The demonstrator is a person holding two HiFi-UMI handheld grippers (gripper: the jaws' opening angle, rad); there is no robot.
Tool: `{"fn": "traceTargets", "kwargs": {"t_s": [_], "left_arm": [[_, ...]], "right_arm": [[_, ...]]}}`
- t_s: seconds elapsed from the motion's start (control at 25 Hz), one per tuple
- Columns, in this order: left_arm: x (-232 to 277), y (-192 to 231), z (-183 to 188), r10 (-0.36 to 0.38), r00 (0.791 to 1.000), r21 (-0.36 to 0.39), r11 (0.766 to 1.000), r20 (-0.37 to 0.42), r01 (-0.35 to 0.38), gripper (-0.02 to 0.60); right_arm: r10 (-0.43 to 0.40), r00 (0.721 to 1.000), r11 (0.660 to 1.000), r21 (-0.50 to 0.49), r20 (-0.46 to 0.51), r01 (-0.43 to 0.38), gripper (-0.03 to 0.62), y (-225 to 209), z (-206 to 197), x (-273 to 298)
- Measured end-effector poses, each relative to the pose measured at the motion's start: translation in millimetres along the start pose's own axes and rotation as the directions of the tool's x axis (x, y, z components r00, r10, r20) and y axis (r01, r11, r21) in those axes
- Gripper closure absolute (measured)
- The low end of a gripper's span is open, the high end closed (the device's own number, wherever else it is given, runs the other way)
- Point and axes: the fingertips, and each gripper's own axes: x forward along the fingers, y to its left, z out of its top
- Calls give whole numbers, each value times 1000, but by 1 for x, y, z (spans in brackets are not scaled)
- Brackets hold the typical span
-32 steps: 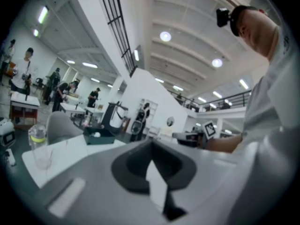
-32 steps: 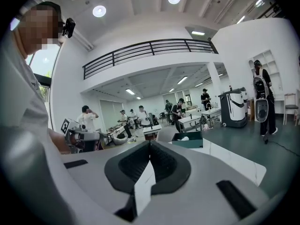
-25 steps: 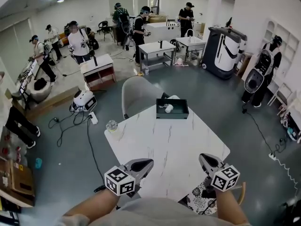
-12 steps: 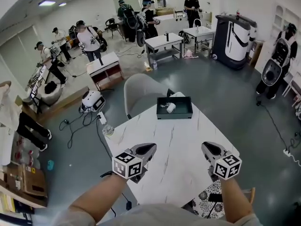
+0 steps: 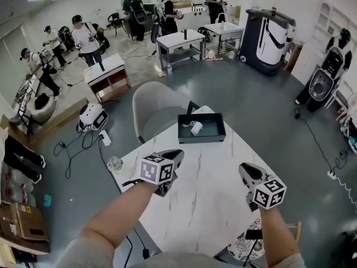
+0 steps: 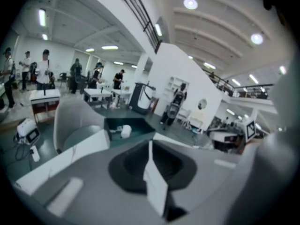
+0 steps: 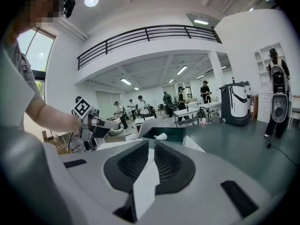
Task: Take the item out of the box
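A dark green box [image 5: 207, 134] stands at the far end of the white marble table [image 5: 209, 197], with a small white item [image 5: 196, 128] and a thin cord inside it. My left gripper [image 5: 177, 154] hovers over the table's left middle, shut and empty, a short way before the box. Farther right and nearer me, my right gripper [image 5: 244, 168] is also shut and empty. In the left gripper view the box [image 6: 136, 124] and the item [image 6: 124, 131] lie ahead of the shut left gripper [image 6: 150, 146]. The right gripper view shows the box [image 7: 171, 134] beyond the shut right gripper [image 7: 151, 145].
A grey chair [image 5: 156, 106] stands just behind the box. A small round glass object [image 5: 114, 164] sits at the table's left edge. Cables and a white device [image 5: 89, 117] lie on the floor to the left. Several people and work tables fill the far room.
My left gripper has moved forward and up over the table, toward the box. The right gripper has hardly moved. Both stay shut.
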Motion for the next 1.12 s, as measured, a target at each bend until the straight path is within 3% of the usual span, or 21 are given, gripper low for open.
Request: {"fn": "traceTargets", "kwargs": {"t_s": [0.12, 0.44, 0.6, 0.84, 1.12], "left_arm": [[25, 25, 7, 32, 998, -16, 999, -53, -33, 552], [97, 63, 27, 93, 977, 97, 992, -193, -76, 360], [146, 80, 31, 93, 954, 95, 993, -286, -69, 272], [201, 113, 28, 140, 903, 92, 989, -407, -112, 211], [232, 131, 21, 163, 860, 86, 987, -483, -138, 193]], "right_arm": [[4, 1000, 1000, -7, -1, -4, 585, -9, 1, 15], [45, 999, 999, -11, 2, -45, 585, -19, 0, 51], [63, 998, 998, -9, 6, -63, 585, -24, -3, 63], [51, 999, 999, -8, 0, -51, 585, -43, -11, 74], [61, 998, 997, -40, -5, -61, 585, -63, -4, 91]]}}
